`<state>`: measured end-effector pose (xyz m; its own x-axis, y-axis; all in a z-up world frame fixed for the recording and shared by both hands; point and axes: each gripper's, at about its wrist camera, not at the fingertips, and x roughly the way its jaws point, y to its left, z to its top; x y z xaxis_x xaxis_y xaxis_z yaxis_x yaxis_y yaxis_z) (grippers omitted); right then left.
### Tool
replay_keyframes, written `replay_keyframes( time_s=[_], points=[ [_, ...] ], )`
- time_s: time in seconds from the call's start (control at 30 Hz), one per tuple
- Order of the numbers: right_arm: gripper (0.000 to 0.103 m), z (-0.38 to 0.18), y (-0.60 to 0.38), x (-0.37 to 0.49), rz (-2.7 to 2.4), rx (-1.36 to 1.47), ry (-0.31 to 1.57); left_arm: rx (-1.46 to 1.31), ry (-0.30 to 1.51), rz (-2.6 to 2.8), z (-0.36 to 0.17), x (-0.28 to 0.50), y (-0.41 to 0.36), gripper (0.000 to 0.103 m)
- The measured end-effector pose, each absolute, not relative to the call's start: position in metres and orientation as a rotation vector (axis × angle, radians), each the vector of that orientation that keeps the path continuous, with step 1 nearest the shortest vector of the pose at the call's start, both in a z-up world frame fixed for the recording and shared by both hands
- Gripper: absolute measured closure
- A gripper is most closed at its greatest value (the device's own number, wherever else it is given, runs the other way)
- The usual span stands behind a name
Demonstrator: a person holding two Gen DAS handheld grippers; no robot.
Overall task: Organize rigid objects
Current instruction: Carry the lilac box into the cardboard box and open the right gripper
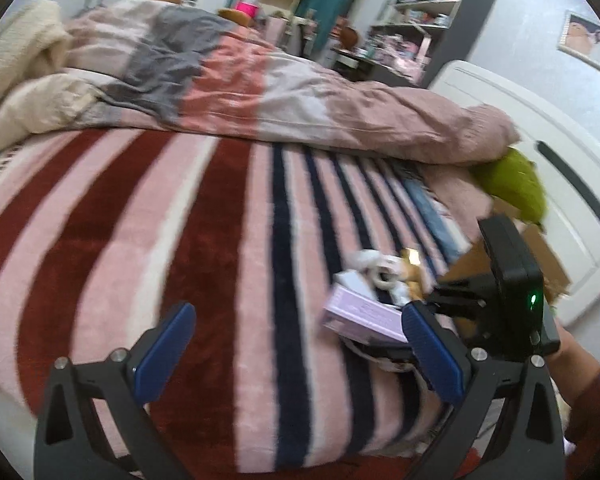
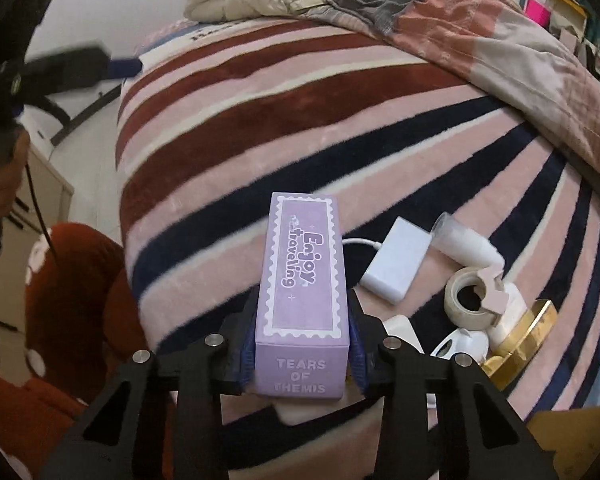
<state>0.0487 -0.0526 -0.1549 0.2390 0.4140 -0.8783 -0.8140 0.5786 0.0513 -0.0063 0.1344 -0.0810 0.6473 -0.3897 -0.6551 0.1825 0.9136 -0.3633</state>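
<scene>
Right gripper is clamping lilac box above striped blanket; box's long axis is running forward along the fingers. Left gripper is hanging open, empty, just beside it.

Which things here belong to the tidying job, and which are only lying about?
Job: purple box, held by right gripper; white adapter; tape roll; gold ring; cardboard box.
Lying about: quilt; striped blanket; green toy.
</scene>
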Motion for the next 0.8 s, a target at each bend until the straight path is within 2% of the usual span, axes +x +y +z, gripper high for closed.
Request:
replay_keyframes(
  time_s=[0.1, 0.37, 0.43, 0.5, 0.53, 0.8],
  points=[
    [0.07, -0.129, -0.051, 0.04, 0.89, -0.459, 0.971, -0.31, 0.813, -0.416, -0.072, 0.0, 0.124, 0.001],
    [0.07, -0.042, -0.075, 0.021, 0.891, -0.397, 0.812, -0.347, 0.811, -0.607, -0.023, 0.03, 0.074, 0.017],
    [0.07, -0.026, -0.088, 0.02, 0.869, -0.382, 0.779, -0.349, 0.809, -0.655, -0.012, 0.037, 0.058, 0.034],
    [0.07, -0.011, -0.107, 0.02, 0.835, -0.368, 0.75, -0.347, 0.799, -0.721, 0.001, 0.044, 0.037, 0.046],
    [0.07, -0.007, -0.114, 0.021, 0.822, -0.358, 0.745, -0.332, 0.796, -0.735, 0.008, 0.049, 0.021, 0.048],
    [0.07, 0.01, -0.222, 0.029, 0.654, -0.213, 0.766, -0.239, 0.87, -0.875, 0.024, 0.085, -0.098, 0.051]
  ],
)
